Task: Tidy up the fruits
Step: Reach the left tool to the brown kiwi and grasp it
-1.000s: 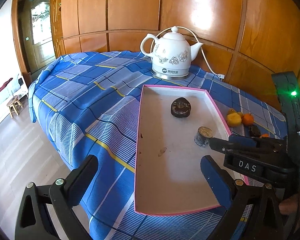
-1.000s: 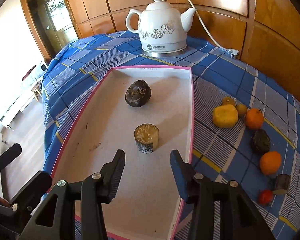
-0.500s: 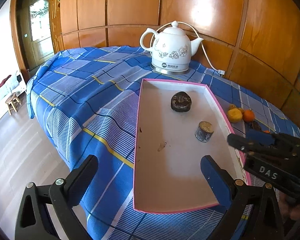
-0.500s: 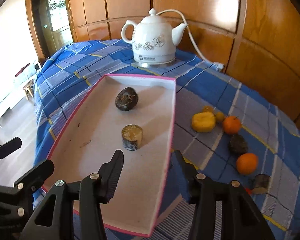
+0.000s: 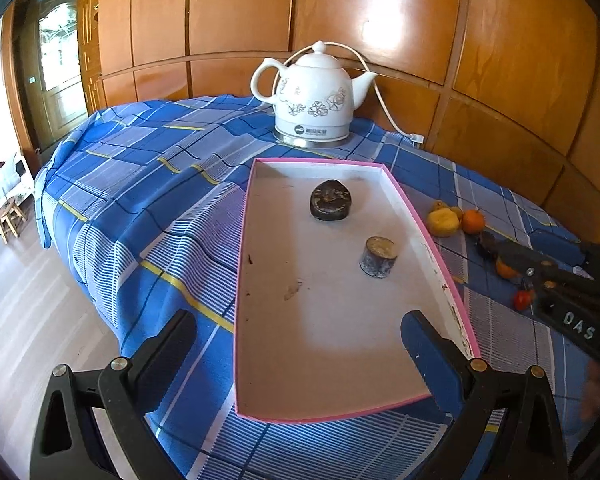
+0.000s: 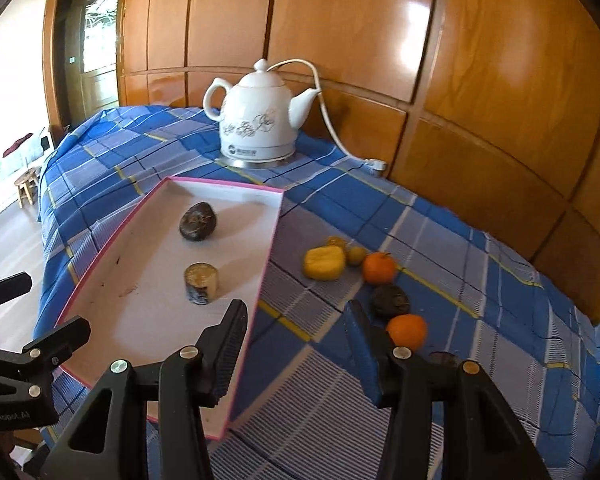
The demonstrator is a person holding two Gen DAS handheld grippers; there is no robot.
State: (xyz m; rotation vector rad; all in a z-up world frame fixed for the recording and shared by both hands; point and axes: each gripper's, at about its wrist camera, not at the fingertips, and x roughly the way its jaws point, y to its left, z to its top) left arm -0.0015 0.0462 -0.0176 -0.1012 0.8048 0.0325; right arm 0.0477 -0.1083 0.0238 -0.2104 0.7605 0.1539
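Now the empty, parted right gripper (image 6: 296, 344) should drop squarely over the orange (image 6: 406, 331) right of the tray (image 6: 272, 216); left gripper (image 5: 300, 344) hovers wide open.

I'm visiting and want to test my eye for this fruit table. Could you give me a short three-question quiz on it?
1. How many items lie inside the pink-rimmed tray?
2. True or false: the right gripper holds a fruit.
3. The white kettle stands: A) in the tray, B) beyond the tray, C) among the loose fruits.

Key: 1) two; 2) false, nothing is between its fingers; 3) B.
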